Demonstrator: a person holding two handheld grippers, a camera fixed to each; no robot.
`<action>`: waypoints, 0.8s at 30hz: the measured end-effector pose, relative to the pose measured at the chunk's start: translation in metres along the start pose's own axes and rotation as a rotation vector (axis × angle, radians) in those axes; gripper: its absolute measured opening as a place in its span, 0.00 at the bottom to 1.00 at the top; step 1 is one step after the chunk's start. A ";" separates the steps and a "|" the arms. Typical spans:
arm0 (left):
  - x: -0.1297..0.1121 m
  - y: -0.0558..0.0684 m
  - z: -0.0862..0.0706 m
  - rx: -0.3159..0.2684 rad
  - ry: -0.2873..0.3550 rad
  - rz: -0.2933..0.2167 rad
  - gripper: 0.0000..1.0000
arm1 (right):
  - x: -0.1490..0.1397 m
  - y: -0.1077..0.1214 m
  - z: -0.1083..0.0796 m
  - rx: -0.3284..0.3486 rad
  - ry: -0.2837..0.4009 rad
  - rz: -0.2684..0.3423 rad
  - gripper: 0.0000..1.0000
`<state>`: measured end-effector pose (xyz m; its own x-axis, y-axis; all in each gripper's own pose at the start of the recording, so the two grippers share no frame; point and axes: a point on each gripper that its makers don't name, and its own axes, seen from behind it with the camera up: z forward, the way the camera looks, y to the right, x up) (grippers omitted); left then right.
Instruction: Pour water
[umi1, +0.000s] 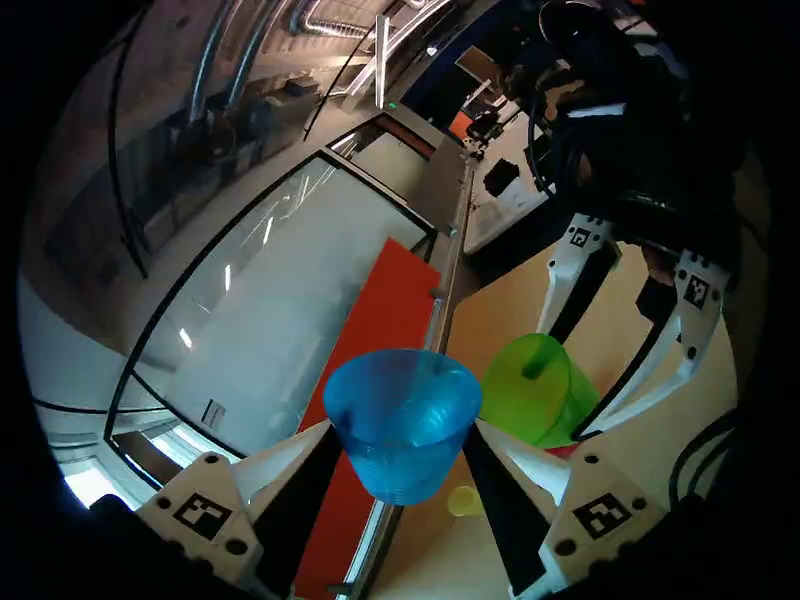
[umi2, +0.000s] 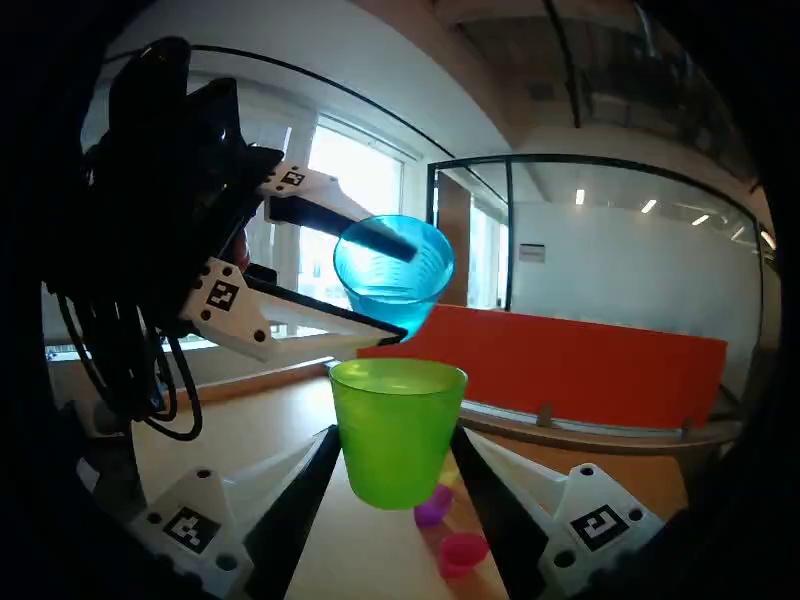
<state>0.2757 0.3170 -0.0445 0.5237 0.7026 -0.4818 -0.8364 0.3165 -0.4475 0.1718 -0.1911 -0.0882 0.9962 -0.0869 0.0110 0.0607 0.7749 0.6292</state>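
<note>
Blue cup clamped in left gripper; green cup just beside, in right gripper; sm. yellow cup near.

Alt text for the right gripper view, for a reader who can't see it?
The right gripper holds a green cup upright between its fingers over a wooden table, while the left gripper holds a blue cup just above it. A small pink cup lies on the table below, with an orange panel behind.

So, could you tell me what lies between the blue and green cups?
One finger of the left gripper, under the blue cup, above the green cup, in the right gripper view.
</note>
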 end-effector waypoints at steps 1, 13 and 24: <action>0.000 0.000 0.000 0.000 0.000 0.004 0.81 | 0.000 0.000 0.000 0.000 0.000 -0.001 0.84; 0.003 0.002 -0.001 0.000 0.000 0.042 0.81 | -0.001 0.001 -0.001 -0.003 0.005 -0.002 0.84; 0.009 0.002 -0.002 0.003 0.004 0.087 0.81 | 0.001 0.000 -0.002 -0.002 0.012 -0.004 0.84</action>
<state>0.2786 0.3227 -0.0512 0.4495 0.7251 -0.5218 -0.8793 0.2561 -0.4016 0.1728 -0.1898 -0.0893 0.9966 -0.0826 -0.0009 0.0649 0.7760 0.6273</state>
